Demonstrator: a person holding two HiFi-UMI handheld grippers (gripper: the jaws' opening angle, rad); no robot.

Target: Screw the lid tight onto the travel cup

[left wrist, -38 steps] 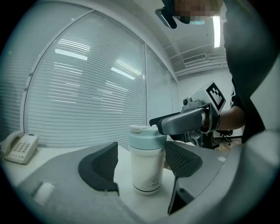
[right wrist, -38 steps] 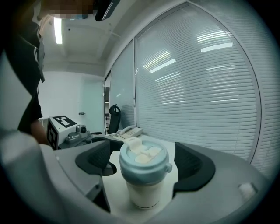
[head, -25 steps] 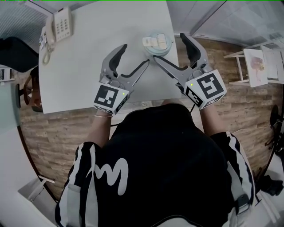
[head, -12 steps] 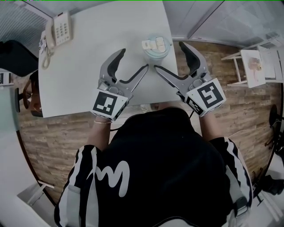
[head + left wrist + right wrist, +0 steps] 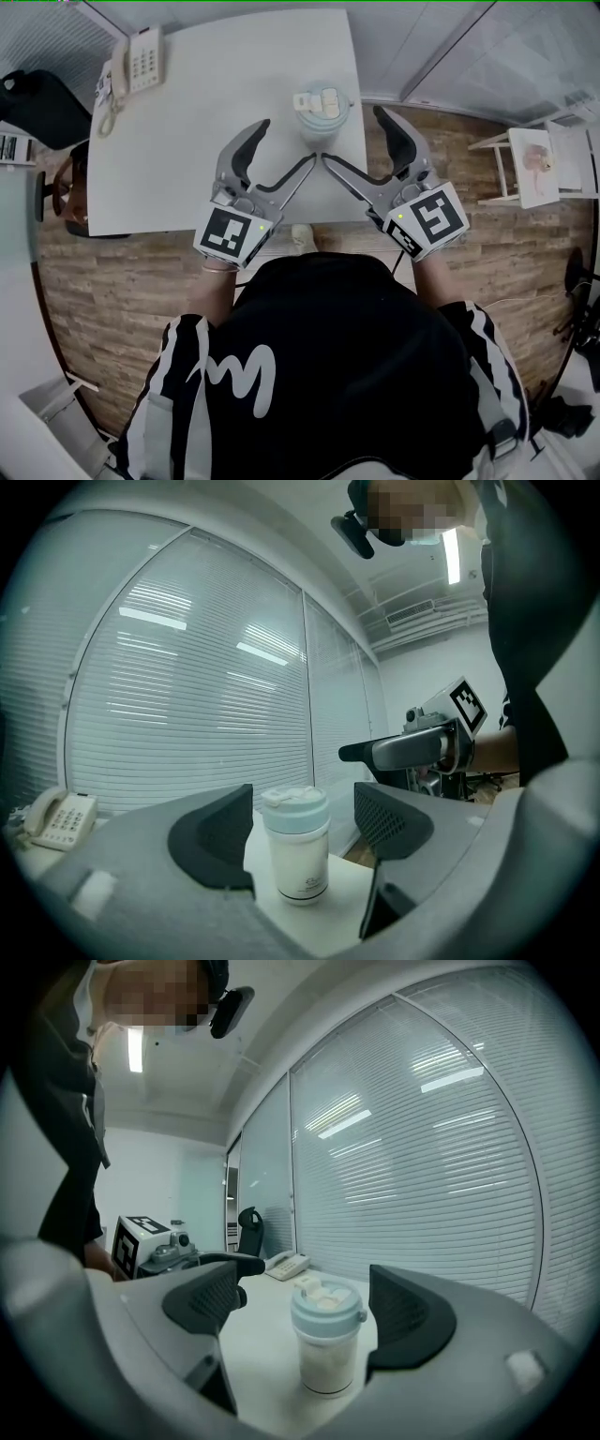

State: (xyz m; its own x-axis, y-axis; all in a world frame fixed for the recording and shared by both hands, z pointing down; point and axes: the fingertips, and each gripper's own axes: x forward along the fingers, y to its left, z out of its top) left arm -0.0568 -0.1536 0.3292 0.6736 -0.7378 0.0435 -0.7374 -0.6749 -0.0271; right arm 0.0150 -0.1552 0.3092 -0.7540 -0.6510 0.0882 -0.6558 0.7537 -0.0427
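Withdrawal of left claw (image 5: 284,142) and right claw (image 5: 354,137) from travel cup (image 5: 302,860) by worktop's (image 5: 197,112) right edge; both spread wide, empty (lid (image 5: 320,99) sitting on top); tightening likely finished.

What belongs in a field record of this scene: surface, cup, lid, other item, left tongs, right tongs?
surface: white square table
cup: white cylindrical travel cup, upright near the table's right edge
lid: pale blue round lid, on the cup
other item: white desk telephone, far left corner
left tongs: open, clear of cup
right tongs: open, clear of cup
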